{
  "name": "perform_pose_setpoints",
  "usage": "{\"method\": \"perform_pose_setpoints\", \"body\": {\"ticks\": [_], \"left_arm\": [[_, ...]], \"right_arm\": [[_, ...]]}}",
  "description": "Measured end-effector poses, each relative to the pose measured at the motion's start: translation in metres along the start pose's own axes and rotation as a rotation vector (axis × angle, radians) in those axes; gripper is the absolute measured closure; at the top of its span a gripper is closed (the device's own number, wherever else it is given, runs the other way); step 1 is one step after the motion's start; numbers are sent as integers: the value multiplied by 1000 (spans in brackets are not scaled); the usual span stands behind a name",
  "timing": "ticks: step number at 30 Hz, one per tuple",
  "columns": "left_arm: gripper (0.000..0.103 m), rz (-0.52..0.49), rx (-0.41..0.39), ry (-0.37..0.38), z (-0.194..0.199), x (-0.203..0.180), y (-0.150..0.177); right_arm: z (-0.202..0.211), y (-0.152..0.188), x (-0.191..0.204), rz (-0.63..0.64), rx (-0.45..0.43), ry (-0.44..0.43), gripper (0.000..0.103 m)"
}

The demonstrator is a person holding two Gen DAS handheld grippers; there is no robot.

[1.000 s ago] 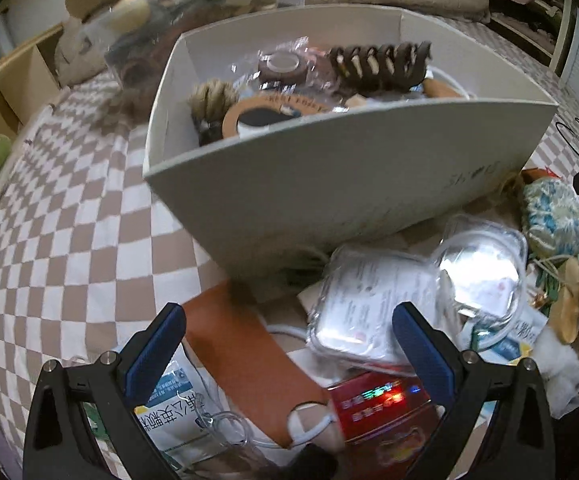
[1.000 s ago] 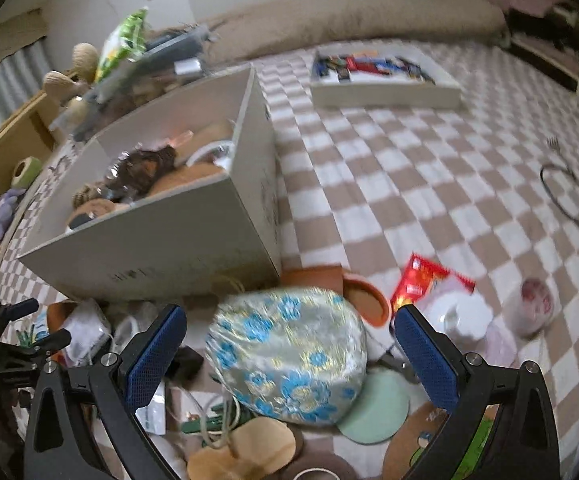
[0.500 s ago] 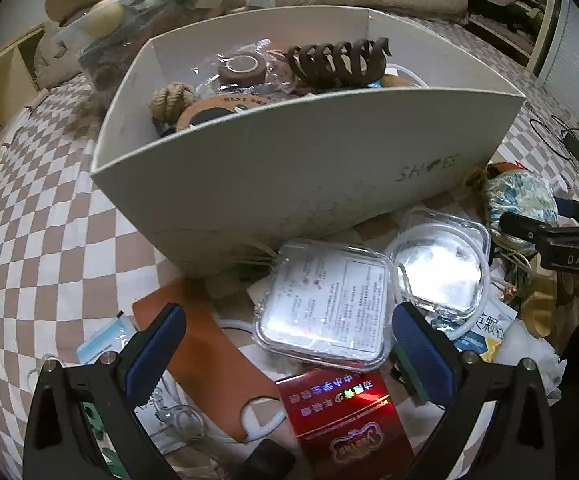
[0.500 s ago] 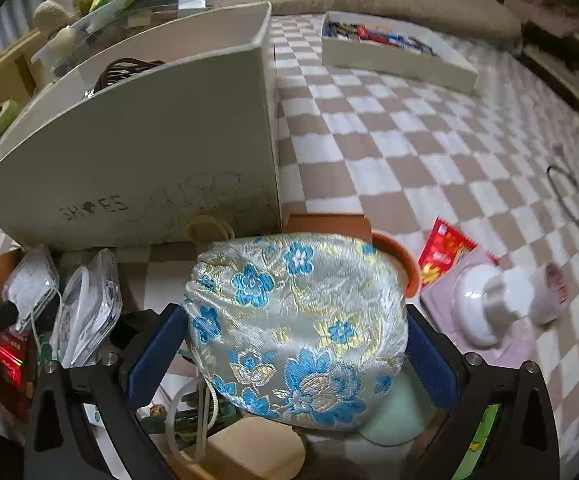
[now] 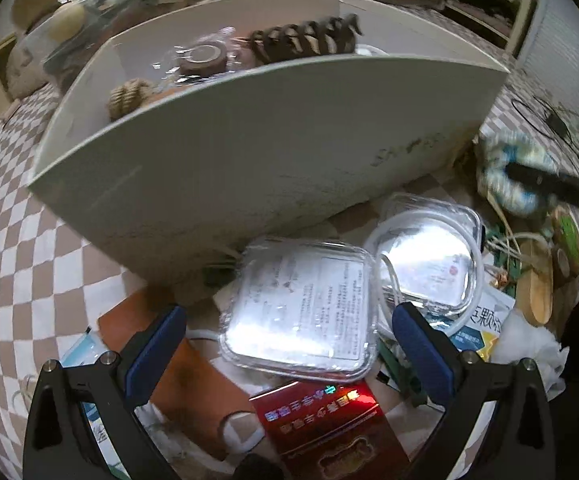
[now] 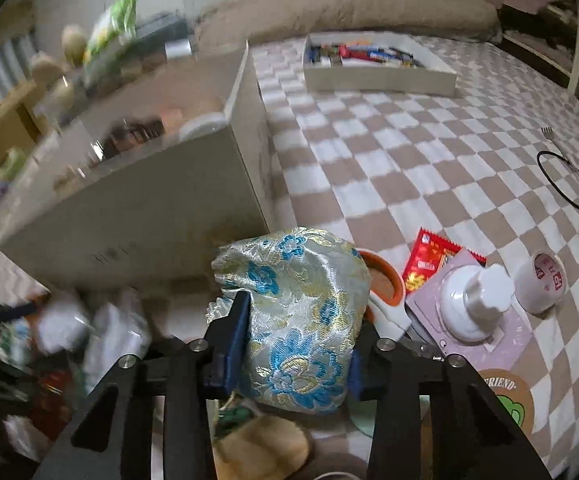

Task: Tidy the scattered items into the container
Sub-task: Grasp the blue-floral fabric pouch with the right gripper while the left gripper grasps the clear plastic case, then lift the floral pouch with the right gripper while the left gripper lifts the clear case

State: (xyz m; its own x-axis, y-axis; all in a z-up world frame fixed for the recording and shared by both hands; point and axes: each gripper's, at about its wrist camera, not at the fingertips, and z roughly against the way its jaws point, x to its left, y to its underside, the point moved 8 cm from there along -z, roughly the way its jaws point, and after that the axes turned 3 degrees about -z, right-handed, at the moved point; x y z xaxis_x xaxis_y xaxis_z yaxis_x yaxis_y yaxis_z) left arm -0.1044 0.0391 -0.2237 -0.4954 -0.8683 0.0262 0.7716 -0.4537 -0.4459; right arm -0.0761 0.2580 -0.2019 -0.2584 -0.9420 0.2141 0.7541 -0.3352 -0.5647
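With the right gripper (image 6: 295, 344) pinching the brocade pouch (image 6: 293, 312), the next move likely lifts it forward-left into the white box (image 6: 137, 200), while the left gripper (image 5: 289, 344) hangs spread.

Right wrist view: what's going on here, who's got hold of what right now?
The right gripper is shut on the floral brocade pouch, just in front of the white box, which already holds several items. The left gripper is open, holding nothing, over the clear plastic case in the clutter beside the box. Plenty of scattered items are still outside.
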Motion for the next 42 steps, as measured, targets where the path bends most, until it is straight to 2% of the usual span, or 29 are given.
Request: {"method": "perform_pose_setpoints", "body": {"ticks": [7,10,13,14,16,20,28,34,37,39,42], "left_arm": [[0,-4,34,38,-4,-3,4],[2,6,41,74,-3,-4,6],[13,20,50,113,-3,-7,6],[13,18,51,109,-3,-8,6],[14,16,50,106,-3,-8,5],[27,47,40,109,1,-3,4],[28,71,-6,117,15,0,7],[28,107,-48,130,27,4,-6],[28,105,-50,134,19,-2,-4],[28,94,-30,110,12,-1,-2],[15,84,-2,74,15,8,8]], "right_arm": [[5,-10,7,-50,-1,-98,69],[15,-13,11,-70,-34,-154,74],[25,-19,12,-76,-75,-176,74],[27,-19,12,-79,-82,-182,74],[26,-20,13,-83,-77,-190,74],[25,-19,15,-80,-67,-203,74],[28,-18,15,-79,-68,-215,74],[27,-19,13,-92,-64,-221,74],[27,-18,15,-88,-60,-222,74],[27,-18,15,-85,-55,-223,74],[25,-16,16,-83,-45,-228,74]]}}
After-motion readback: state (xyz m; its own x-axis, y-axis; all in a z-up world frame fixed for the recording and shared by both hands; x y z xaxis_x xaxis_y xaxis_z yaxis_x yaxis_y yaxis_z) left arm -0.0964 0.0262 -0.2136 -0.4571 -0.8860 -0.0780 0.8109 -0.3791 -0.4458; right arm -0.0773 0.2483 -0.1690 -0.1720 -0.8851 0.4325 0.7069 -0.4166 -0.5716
